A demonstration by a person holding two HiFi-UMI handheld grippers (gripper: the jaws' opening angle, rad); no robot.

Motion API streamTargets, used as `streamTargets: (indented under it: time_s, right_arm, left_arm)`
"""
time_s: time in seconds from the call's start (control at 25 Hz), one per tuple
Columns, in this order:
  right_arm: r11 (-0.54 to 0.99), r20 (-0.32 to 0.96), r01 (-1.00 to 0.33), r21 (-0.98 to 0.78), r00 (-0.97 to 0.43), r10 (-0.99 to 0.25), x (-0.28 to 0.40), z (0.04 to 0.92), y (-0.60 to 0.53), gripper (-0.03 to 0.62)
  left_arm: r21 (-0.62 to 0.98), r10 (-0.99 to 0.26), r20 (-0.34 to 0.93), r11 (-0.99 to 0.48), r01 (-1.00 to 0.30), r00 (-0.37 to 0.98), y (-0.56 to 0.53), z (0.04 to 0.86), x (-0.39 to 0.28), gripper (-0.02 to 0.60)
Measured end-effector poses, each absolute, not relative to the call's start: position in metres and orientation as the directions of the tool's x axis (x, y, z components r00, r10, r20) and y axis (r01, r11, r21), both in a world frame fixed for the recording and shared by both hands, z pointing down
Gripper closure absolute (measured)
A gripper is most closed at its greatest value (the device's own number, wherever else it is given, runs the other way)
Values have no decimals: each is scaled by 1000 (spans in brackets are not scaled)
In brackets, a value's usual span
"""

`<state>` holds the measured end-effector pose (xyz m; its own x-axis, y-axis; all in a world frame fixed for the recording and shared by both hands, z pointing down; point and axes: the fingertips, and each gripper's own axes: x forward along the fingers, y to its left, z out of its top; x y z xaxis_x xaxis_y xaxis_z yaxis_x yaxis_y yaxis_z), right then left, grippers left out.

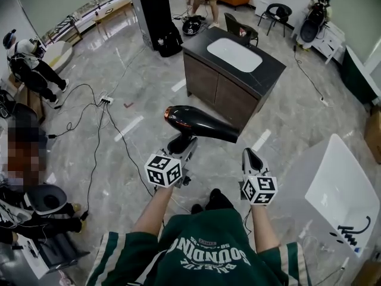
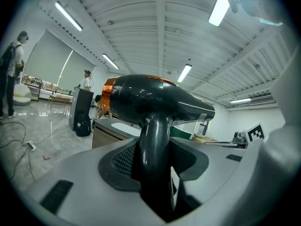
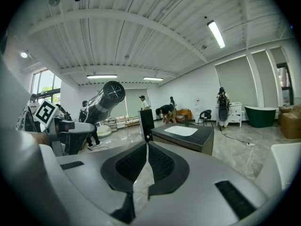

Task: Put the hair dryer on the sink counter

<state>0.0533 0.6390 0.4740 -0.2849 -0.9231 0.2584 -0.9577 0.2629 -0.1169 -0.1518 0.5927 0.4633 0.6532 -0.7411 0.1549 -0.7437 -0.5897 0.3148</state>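
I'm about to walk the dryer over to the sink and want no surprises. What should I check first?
1. Left gripper closed on the handle of the hair dryer: ok.
2. Right gripper shut, empty, apart from the dryer: ok.
3. Bare dark top on the sink counter beside the basin: ok.
4. Dryer over the counter: not ok; open floor lies between.
5. Where the dryer's cord hangs: cannot tell.

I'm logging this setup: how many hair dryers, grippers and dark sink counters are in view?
hair dryer: 1
grippers: 2 (left gripper, right gripper)
sink counter: 1
Total: 4
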Motion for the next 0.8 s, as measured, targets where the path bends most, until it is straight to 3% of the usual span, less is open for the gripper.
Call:
streamTargets:
  time_s: [0.8]
  right_arm:
    - [290,259,-944,-159,-324,-910,25,485,467,549]
  left_arm:
    - [298,-751,169,-579,-759,639,440,463,-170,394]
